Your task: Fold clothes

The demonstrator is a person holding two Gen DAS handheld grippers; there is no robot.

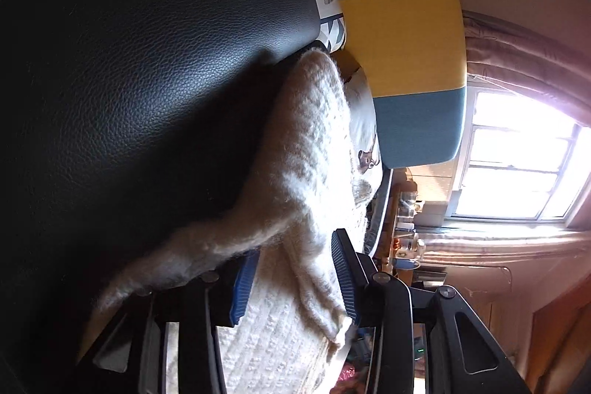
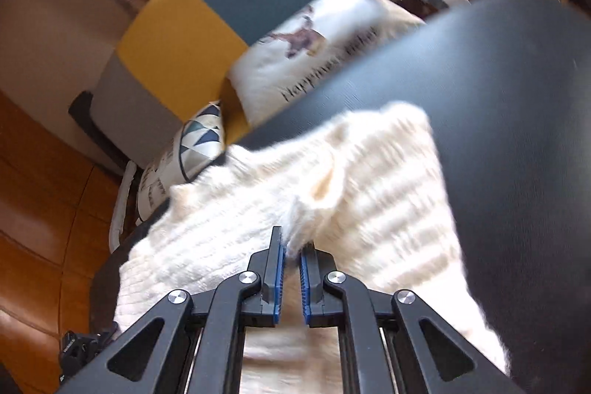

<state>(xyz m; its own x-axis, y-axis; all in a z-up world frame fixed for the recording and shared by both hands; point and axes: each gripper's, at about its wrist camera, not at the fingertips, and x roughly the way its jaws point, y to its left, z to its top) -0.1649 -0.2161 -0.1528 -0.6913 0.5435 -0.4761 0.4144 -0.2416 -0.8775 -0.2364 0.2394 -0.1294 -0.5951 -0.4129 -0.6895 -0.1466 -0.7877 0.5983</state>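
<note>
White knit sweater [image 2: 258, 220] is spread on a black leather seat [image 2: 517, 135], cushions [image 2: 306, 61] behind. A raised fold is pinched by the right gripper [image 2: 291, 255]. Cloth lies between the parted left gripper [image 1: 291, 268] fingers; grip unclear. Mid-fold is judged; next, the pinched edge is to be carried across.

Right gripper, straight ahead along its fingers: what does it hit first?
The cream knitted sweater: the right gripper already pinches a fold of it. Beyond the knit lies the black leather surface, though depth there is unclear.
</note>
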